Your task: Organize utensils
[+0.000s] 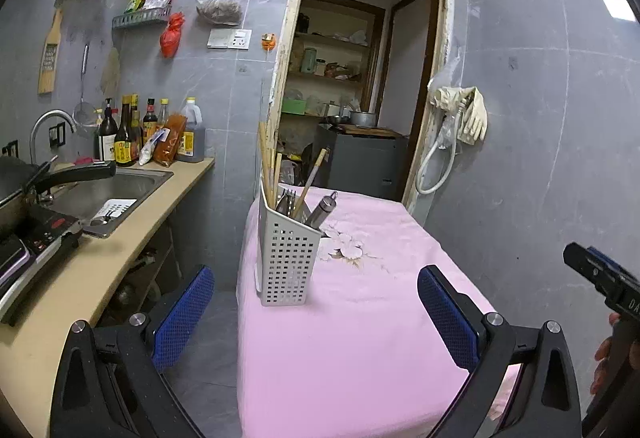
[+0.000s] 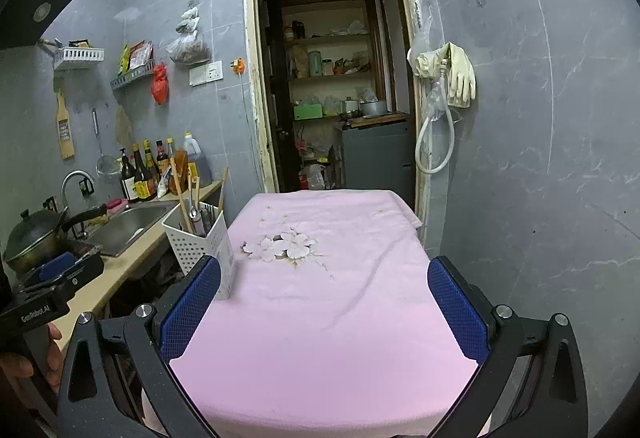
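Hovering over pink tablecloth [image 2: 340, 318]: left gripper [image 1: 316, 314], right gripper [image 2: 324, 310], both spread wide, pinching nothing. White utensil caddy [image 1: 286, 254] standing ahead of left gripper, chopsticks [image 1: 266, 161] sticking up inside.

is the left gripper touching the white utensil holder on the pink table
Apart. The left wrist view shows the left gripper wide open, with pink cloth visible between its blue pads and the white utensil holder.
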Available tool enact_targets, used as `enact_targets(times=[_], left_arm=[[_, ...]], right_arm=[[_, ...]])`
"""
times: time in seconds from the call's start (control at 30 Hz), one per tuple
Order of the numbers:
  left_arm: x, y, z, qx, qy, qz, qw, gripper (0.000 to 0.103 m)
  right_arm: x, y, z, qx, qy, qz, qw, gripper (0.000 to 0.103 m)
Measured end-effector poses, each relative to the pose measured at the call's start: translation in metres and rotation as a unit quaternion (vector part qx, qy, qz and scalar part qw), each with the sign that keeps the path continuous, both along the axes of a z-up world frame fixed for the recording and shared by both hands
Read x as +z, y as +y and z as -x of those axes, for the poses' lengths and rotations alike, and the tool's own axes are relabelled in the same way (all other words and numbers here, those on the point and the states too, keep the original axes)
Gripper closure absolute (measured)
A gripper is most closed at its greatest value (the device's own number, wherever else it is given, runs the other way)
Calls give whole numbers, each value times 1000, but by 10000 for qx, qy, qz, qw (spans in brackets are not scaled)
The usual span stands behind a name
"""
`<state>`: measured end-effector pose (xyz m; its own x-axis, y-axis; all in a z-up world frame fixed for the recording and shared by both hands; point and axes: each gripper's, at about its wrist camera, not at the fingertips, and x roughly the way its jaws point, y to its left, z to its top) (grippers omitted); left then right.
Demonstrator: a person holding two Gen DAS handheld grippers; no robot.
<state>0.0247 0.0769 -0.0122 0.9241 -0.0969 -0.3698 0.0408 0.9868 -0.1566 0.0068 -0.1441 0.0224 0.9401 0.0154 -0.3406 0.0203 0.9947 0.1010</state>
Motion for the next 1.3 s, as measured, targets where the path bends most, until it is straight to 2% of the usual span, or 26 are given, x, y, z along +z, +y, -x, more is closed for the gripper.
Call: enact_targets(times=[0.47, 1.3], left_arm=[[-2, -3, 17, 94, 51, -88, 9999, 1], [-4, 0, 17, 114, 88, -65, 9999, 1]], right_arm=[[-10, 1, 5, -30, 148, -25, 9999, 1], [-13, 3, 4, 10, 195, -63, 9998, 1]])
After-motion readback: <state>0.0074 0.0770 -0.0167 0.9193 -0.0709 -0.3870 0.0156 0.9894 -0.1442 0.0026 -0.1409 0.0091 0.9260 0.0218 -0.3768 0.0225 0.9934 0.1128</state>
